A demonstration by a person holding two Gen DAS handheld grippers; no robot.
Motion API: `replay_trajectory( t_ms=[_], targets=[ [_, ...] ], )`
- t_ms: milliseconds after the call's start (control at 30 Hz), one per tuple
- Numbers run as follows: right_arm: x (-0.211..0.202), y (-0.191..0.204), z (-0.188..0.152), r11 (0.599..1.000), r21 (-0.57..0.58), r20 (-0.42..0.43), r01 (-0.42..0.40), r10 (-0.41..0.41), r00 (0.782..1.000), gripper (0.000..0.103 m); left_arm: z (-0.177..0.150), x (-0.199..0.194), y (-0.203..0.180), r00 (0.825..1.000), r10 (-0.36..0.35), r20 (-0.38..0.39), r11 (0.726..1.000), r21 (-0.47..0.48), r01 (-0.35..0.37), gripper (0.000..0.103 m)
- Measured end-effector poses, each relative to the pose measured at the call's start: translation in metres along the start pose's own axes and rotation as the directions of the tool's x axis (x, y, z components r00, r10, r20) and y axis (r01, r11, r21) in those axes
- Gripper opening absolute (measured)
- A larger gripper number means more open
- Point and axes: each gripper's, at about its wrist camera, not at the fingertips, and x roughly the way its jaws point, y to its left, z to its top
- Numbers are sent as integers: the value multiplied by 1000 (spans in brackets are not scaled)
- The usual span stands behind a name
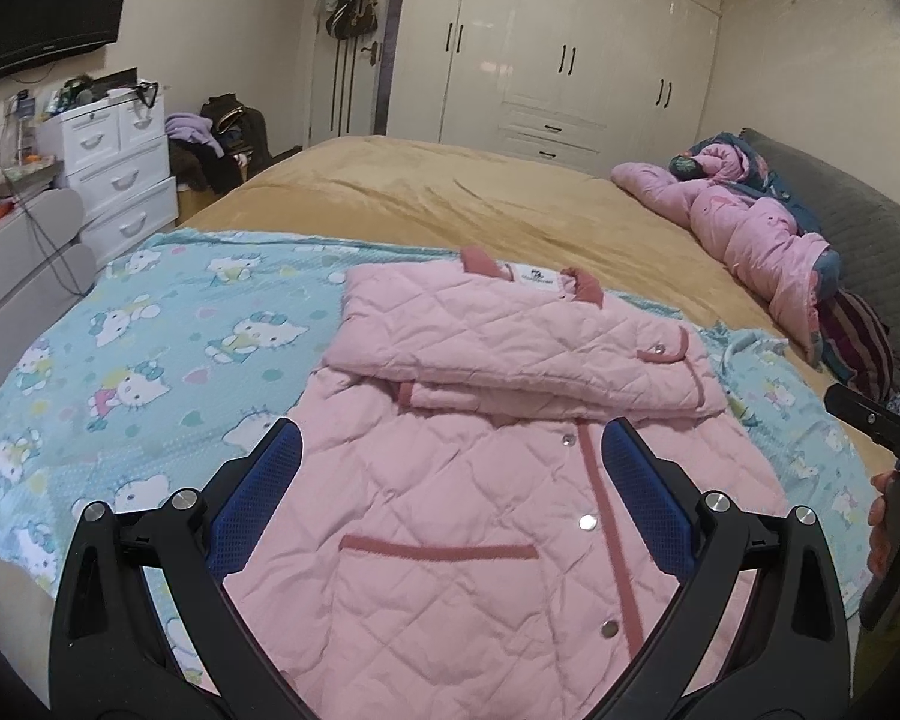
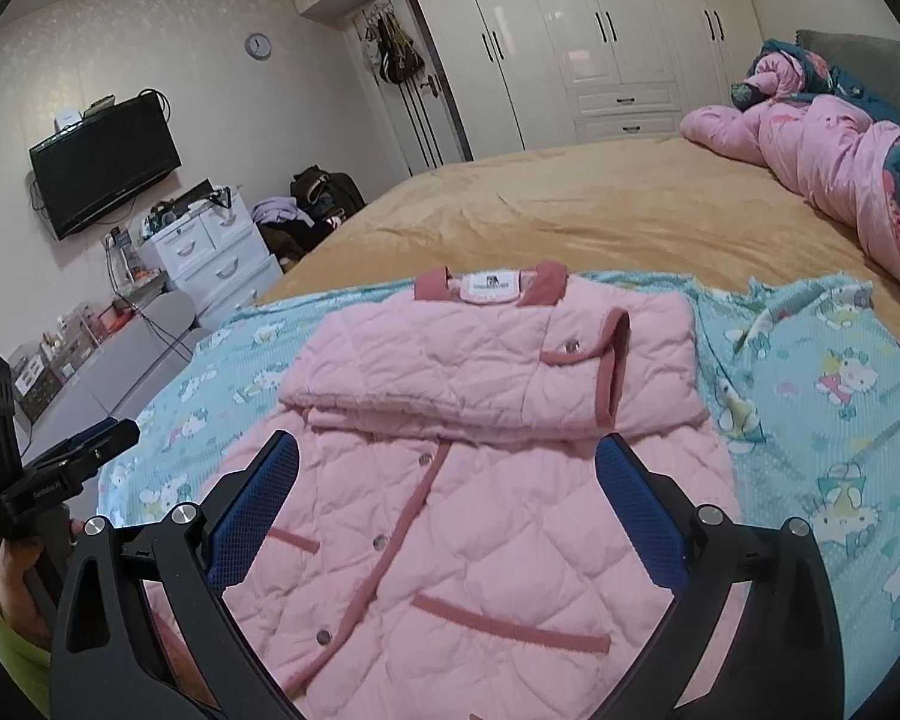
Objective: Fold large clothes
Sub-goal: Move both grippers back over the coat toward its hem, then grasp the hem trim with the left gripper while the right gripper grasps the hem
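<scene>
A pink quilted jacket lies front-up on a light blue cartoon-cat blanket on the bed. Both sleeves are folded across its chest in a band below the collar. My left gripper is open and empty, hovering above the jacket's lower front. My right gripper is open and empty too, above the same part of the jacket. The left gripper's body shows at the left edge of the right wrist view. The right gripper's body shows at the right edge of the left wrist view.
The bed has a tan cover. A crumpled pink quilt lies by the grey headboard. White drawers, a clothes pile and a wall TV stand left; white wardrobes behind.
</scene>
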Motion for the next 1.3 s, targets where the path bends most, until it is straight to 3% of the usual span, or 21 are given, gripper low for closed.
replay_trajectory(
  t_ms=[567, 967, 1300],
  targets=[
    [2, -15, -32, 1000, 4, -89, 13, -13, 996, 99, -35, 6, 40, 993, 78, -83, 996, -43, -81, 94],
    [11, -30, -67, 1000, 13, -195, 27, -24, 981, 99, -67, 23, 70, 970, 162, -183, 985, -36, -172, 94],
    [11, -47, -93, 997, 15, -256, 76, -70, 964, 99, -93, 29, 87, 954, 147, -263, 985, -51, -166, 94]
  ],
)
